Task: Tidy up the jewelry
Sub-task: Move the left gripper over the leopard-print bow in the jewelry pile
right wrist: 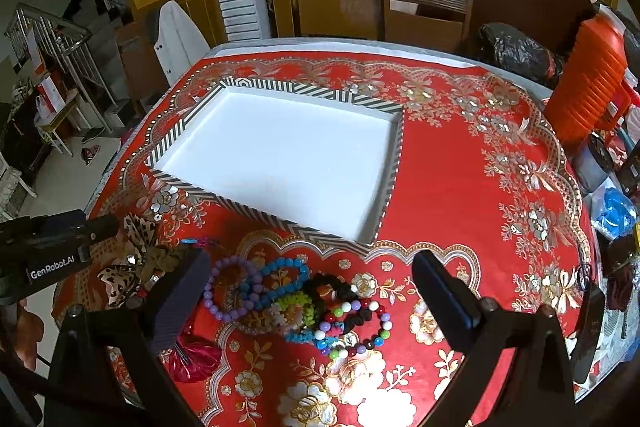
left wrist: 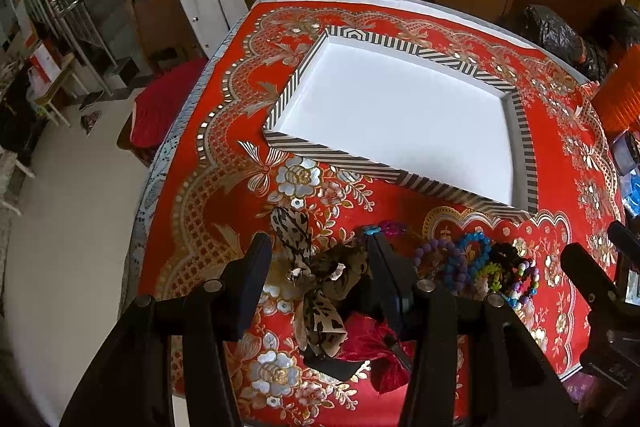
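Observation:
A striped box (left wrist: pixel 336 153) (right wrist: pixel 264 215) with an empty white inside lies on the red cloth. Near the front edge lie a leopard-print bow (left wrist: pixel 316 271) (right wrist: pixel 132 267), a red satin bow (left wrist: pixel 376 351) (right wrist: pixel 194 357) and several bead bracelets (left wrist: pixel 476 263) (right wrist: pixel 304 299): purple, blue, green, black, multicoloured. My left gripper (left wrist: pixel 320 247) is open, its fingers either side of the leopard bow, above it. My right gripper (right wrist: pixel 310 267) is open wide above the bracelets. Each gripper shows at the edge of the other's view.
The table carries a red and gold floral cloth (left wrist: pixel 224 147) (right wrist: pixel 460 163). An orange ribbed container (right wrist: pixel 588 83) and assorted clutter (right wrist: pixel 612 211) stand at the right edge. A black bag (left wrist: pixel 560 35) and a wooden chair (right wrist: pixel 424 11) are behind the table.

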`<state>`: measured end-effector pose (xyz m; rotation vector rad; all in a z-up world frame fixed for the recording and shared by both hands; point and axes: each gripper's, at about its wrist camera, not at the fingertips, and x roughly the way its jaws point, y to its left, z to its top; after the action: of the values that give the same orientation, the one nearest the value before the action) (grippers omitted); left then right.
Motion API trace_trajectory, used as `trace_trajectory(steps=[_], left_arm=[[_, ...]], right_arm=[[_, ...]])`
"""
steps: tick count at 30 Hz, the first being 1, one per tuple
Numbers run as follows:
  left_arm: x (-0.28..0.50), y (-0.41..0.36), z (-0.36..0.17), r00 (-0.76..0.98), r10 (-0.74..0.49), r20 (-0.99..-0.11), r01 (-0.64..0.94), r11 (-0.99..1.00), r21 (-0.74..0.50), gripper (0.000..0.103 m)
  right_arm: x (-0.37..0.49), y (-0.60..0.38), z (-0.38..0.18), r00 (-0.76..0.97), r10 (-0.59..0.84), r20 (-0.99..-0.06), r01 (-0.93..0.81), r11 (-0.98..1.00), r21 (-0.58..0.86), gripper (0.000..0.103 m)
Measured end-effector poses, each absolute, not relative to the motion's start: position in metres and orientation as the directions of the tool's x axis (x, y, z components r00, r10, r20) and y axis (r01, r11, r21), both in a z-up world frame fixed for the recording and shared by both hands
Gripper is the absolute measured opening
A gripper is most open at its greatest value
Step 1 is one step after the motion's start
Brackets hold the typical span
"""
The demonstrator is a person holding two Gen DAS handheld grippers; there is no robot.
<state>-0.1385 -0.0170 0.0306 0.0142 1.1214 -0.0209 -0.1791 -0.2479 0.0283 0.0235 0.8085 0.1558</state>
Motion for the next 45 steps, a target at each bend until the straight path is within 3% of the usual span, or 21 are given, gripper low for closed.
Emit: trace_trajectory(steps=[45], left_arm=[[-0.1480, -0.0123, 0.0278, 0.404, -0.025, -0.915, 0.025, 1.000, -0.016, 0.023]], right_arm=[[-0.1801, -0.2386, 0.0220, 0.660, 0.138, -0.738, -0.149, 0.987, 0.052, 0.103]])
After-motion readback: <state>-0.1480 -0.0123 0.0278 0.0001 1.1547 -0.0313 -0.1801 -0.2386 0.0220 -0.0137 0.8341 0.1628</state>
